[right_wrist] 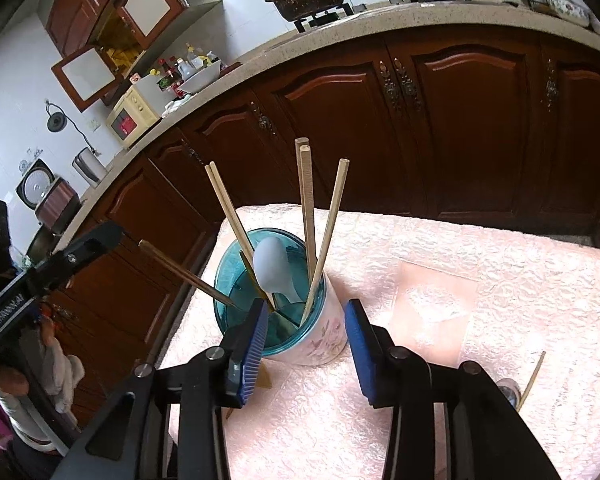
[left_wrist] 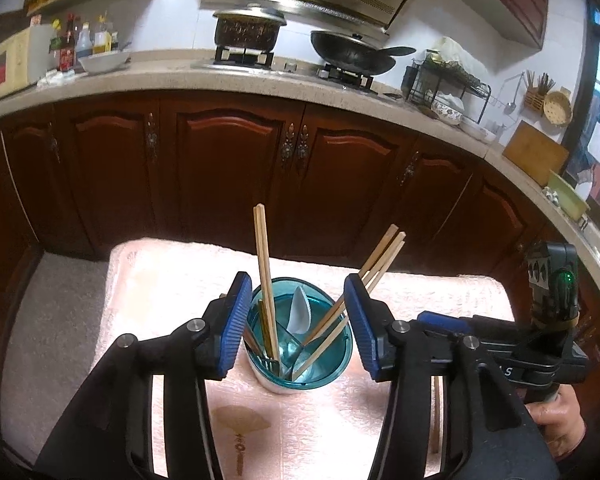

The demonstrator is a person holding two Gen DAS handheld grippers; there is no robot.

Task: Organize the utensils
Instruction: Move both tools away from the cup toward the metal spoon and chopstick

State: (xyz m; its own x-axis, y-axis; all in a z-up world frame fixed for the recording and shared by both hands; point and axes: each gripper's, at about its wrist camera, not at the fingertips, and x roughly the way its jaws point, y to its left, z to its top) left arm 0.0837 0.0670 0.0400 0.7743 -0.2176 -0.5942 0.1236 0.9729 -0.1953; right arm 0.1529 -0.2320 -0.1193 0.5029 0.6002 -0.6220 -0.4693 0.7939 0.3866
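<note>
Both the left claw [left_wrist: 293, 322] and the right claw [right_wrist: 306, 346] stood wide open and empty around the blue cup [left_wrist: 300, 342] of chopsticks [left_wrist: 265, 276] and a white spoon [right_wrist: 274, 268] near the pink-clothed table's [right_wrist: 500, 280] far edge.

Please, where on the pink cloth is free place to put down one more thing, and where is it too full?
Free: the pink cloth right of the teal holder, up to its far edge. Near right, a loose chopstick lies. Crowded: around the holder, where chopsticks and a white spoon stick out between both grippers' open fingers.
</note>
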